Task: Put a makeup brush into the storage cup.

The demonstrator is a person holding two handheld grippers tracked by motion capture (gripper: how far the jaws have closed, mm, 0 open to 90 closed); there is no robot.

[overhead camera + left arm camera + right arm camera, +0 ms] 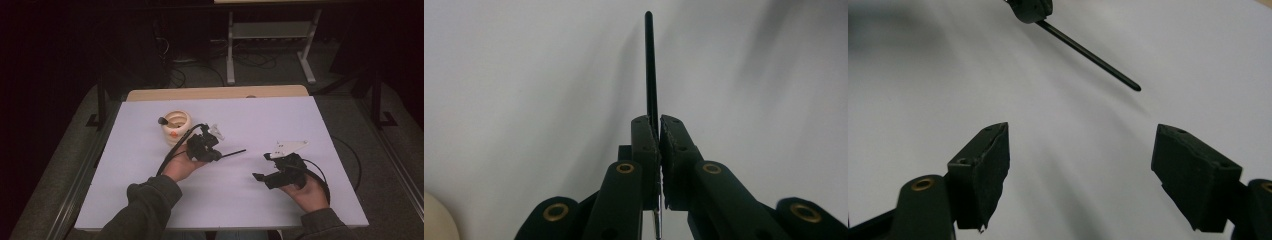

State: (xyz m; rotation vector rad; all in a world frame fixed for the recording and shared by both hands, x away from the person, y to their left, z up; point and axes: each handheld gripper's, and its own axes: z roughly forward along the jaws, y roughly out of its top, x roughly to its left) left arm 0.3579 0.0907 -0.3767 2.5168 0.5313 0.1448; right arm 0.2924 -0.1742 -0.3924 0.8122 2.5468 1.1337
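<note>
Dark room, white table [150, 200], no legible writing; cream ringed holder [177, 126] far left; left gripper [216, 156] clamped tight on thin black rod [234, 152], long axis roughly level above the table, tip pointing toward right gripper [262, 167], whose jaws gape wide, holding nothing.

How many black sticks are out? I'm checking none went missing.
2. One black stick is clamped in the left gripper; another black-tipped stick stands in the cream holder. More may hide inside it.
</note>
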